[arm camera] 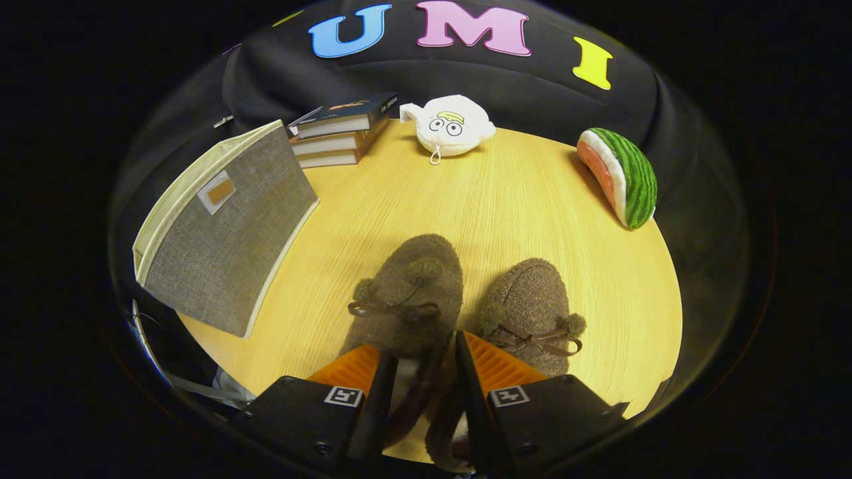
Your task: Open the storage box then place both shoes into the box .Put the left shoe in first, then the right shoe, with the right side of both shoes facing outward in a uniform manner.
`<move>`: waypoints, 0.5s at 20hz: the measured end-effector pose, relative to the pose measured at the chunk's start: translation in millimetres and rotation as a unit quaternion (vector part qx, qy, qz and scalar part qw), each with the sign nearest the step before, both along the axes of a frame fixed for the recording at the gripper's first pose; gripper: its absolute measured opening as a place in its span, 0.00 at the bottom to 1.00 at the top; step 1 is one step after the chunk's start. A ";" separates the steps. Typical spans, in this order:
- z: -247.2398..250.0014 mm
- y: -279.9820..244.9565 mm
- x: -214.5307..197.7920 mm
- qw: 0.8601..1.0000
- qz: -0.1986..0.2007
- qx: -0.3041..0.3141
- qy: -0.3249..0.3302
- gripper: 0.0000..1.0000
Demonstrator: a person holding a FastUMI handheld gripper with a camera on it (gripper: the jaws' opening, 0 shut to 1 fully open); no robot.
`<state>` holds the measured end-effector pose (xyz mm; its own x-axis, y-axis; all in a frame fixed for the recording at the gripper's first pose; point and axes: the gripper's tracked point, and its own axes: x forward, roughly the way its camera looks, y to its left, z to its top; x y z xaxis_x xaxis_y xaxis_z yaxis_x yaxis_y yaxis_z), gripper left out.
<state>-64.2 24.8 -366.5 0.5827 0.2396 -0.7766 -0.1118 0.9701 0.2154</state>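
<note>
Fuzzy left shoe (409,293) between gripper (426,359) fingers, books (339,130) beyond.

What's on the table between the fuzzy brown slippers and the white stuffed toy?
Nothing: the gripper view shows bare wooden tabletop between the slippers and the white stuffed toy. The gripper has its jaws around one slipper's heel.

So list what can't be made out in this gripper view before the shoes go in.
- Gripper: whether its fingers press on the heel of the left fuzzy brown shoe between them; the fingers themselves hide the contact.
- Heel of the right fuzzy brown shoe: behind one finger.
- Grey woven fabric storage box: its inside, hidden by its closed flap.
- Stack of hardcover books: titles too small.
</note>
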 end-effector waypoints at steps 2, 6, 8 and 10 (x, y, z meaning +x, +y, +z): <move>-9.8 1.2 8.9 1.000 -0.014 -0.003 0.002 0.46; -16.0 -10.1 15.7 0.997 -0.069 -0.012 0.015 0.24; -14.5 -9.0 13.2 0.995 -0.096 0.010 0.037 0.09; -2.8 -7.8 12.0 0.992 -0.115 0.035 0.043 0.07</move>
